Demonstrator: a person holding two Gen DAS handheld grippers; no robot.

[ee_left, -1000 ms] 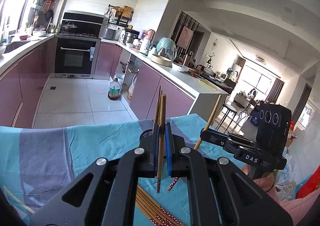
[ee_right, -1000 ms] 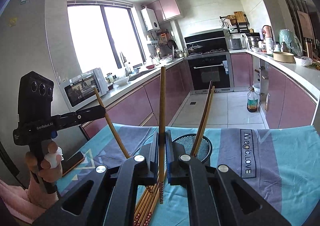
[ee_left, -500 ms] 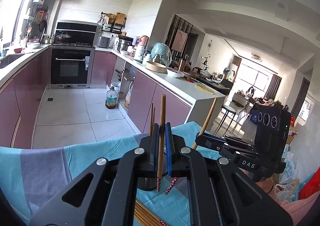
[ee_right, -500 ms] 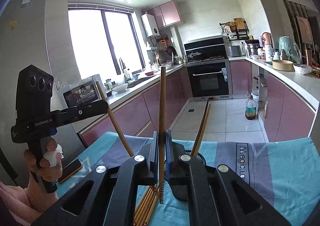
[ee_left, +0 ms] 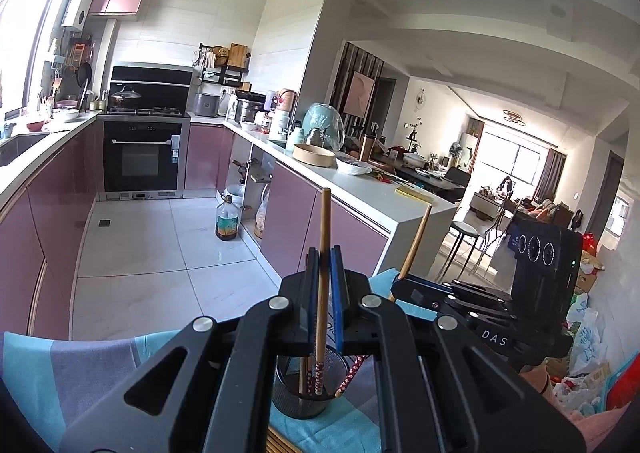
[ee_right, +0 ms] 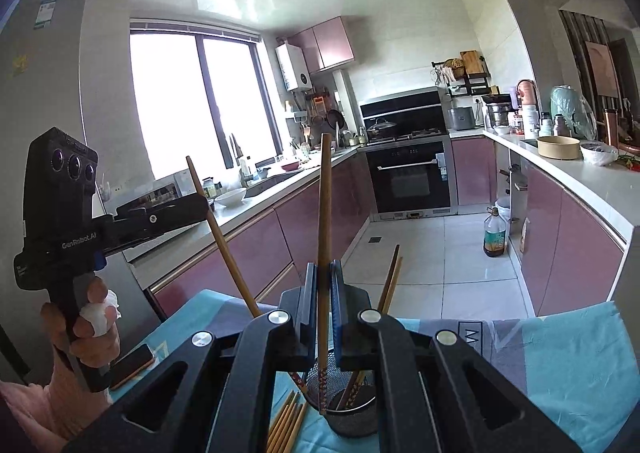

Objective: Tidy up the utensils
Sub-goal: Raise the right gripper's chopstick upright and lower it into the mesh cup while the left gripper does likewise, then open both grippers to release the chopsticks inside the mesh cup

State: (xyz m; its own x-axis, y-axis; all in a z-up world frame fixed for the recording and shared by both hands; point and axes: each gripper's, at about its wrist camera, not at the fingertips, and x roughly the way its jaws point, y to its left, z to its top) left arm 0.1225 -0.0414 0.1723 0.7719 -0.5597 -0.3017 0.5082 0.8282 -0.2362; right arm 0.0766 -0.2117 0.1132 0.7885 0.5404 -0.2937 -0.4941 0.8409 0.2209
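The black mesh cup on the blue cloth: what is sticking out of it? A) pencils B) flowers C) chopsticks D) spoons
C: wooden chopsticks with patterned red ends stand in the black mesh cup, and each hand-held gripper, left and right, is shut on one more chopstick above it.
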